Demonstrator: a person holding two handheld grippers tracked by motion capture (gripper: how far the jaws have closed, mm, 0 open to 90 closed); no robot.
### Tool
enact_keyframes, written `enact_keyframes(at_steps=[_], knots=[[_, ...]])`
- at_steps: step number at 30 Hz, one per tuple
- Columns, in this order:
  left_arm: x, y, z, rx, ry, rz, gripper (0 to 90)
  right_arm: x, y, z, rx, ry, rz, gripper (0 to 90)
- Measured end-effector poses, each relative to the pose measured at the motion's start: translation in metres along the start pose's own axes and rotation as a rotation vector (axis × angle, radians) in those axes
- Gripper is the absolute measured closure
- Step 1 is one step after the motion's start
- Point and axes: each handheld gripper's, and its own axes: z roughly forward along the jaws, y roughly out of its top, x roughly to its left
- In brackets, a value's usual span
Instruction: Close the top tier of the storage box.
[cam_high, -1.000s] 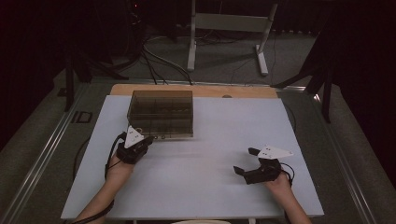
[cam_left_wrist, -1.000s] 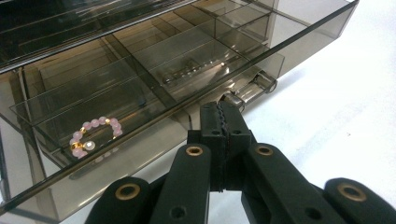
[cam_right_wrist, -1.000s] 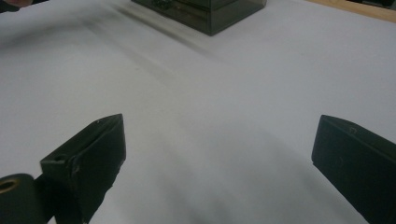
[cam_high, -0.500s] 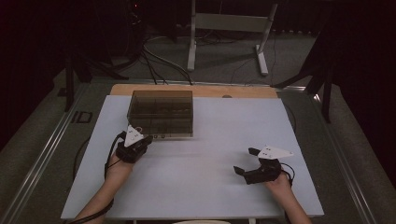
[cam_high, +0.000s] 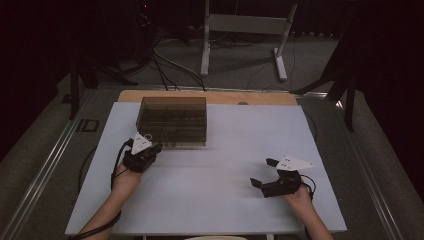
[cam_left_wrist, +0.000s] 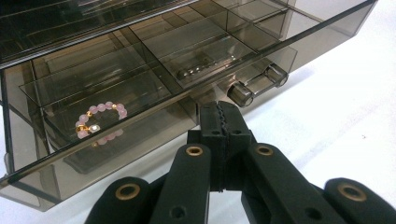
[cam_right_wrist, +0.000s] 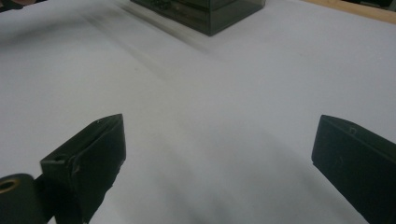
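Your left tongs (cam_left_wrist: 219, 122), closed and empty, sit just near-left of the smoky clear plastic drawer's knob (cam_left_wrist: 241, 94); right tongs (cam_high: 264, 174) gape wide, well apart.

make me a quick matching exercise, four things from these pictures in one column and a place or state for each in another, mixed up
Things:
1. left gripper
2. right gripper
3. pink bead bracelet
4. smoky drawer box

Places or states:
a. jaws wide apart over bare white table
b. lying in a compartment of the lower drawer
c. jaws shut, just in front of the drawer's knob
d. standing at the table's far left part

Pairs: 1-c, 2-a, 3-b, 4-d
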Motion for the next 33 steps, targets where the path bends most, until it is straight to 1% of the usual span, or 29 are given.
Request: enact_keyframes(at_steps=[2, 7, 11, 20, 23, 26, 33], knots=[[0.001, 0.000, 0.001, -0.001, -0.003, -0.005, 90.0, 0.000, 0.000, 0.000, 0.002, -0.001, 0.003, 3.0], [0.002, 0.003, 0.002, -0.002, 0.000, 0.002, 90.0, 0.000, 0.000, 0.000, 0.002, 0.001, 0.002, 3.0], [0.003, 0.005, 0.004, -0.007, 0.000, -0.001, 90.0, 0.000, 0.000, 0.000, 0.000, -0.002, 0.007, 3.0], [0.005, 0.006, 0.008, -0.002, 0.001, -0.001, 90.0, -0.001, -0.001, -0.001, 0.003, -0.007, 0.005, 3.0], [0.005, 0.007, 0.009, -0.001, 0.002, 0.006, 90.0, 0.000, -0.001, -0.001, 0.002, -0.007, 0.004, 3.0], [0.006, 0.008, 0.010, -0.005, 0.000, -0.003, 90.0, 0.000, -0.001, -0.001, 0.005, -0.008, 0.000, 3.0], [0.007, 0.009, 0.012, -0.003, 0.001, 0.001, 90.0, 0.000, -0.001, -0.002, 0.001, -0.009, 0.003, 3.0]])
